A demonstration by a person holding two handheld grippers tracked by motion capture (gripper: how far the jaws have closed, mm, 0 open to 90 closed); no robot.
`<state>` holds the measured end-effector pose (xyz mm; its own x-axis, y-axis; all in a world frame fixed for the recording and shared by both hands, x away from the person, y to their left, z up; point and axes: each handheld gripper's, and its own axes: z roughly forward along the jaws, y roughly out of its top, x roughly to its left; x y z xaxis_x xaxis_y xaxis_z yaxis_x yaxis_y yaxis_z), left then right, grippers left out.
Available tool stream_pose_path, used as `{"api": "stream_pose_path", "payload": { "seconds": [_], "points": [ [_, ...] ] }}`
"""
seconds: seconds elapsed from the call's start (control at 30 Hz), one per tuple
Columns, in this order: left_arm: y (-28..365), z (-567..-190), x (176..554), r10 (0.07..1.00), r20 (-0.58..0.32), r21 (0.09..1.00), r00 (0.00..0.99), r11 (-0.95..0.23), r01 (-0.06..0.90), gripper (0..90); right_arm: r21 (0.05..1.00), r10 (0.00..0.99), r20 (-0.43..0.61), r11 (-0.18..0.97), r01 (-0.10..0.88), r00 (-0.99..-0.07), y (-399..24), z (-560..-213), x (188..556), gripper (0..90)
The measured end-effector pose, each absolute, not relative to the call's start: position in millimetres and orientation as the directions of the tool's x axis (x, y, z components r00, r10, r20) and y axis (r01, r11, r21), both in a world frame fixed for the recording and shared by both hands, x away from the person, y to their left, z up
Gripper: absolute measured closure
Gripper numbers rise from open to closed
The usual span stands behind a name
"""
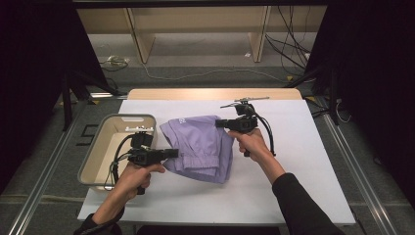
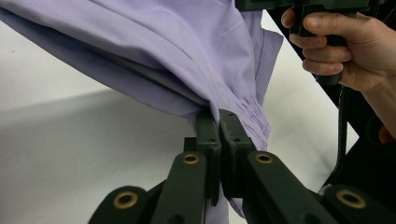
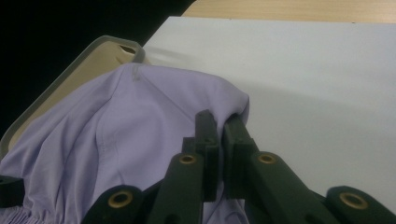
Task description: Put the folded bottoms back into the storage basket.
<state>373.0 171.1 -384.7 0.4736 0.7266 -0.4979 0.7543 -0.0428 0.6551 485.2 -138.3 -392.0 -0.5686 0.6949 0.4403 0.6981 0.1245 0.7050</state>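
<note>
Left gripper (image 2: 219, 116): the two black jaws are closed together on the gathered, pleated hem of a lilac garment of thin woven fabric (image 2: 187, 51), with the cloth pinched between the pads. In the high view, this gripper (image 1: 171, 153) grips the garment (image 1: 203, 147) at its near left edge, and the person's left hand (image 1: 134, 176) wraps the handle.

Right gripper (image 3: 219, 122): the jaws are closed on a fold at the opposite edge of the same garment (image 3: 116, 135), with fabric bunched between the pads and spilling to either side. In the high view, this gripper (image 1: 219, 123) grips the far right edge, and the right hand (image 1: 252, 142), in a dark sleeve, holds the handle.

Garment position: it hangs stretched between the two grippers over the middle of the white table (image 1: 293, 186). The upper part is raised off the surface; the lower folds droop toward the table, and contact with the surface cannot be confirmed.

Surroundings: a grey-rimmed, beige rectangular plastic bin (image 1: 98, 152) stands at the left edge of the table, just beside the left gripper. A strip of light wood (image 1: 210, 93) runs along the far edge of the table.
</note>
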Motion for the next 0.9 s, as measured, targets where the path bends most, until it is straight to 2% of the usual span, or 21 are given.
{"api": "stream_pose_path", "payload": {
  "seconds": [0.9],
  "points": [
    [224.3, -366.0, 368.5, 0.737, -0.502, 0.674, 0.453, 0.006, 0.738, 87.6, 0.721, 0.665, 0.427, 0.158, 0.675, -0.612, -76.9, -375.9, 495.4, 87.4]
  ]
}}
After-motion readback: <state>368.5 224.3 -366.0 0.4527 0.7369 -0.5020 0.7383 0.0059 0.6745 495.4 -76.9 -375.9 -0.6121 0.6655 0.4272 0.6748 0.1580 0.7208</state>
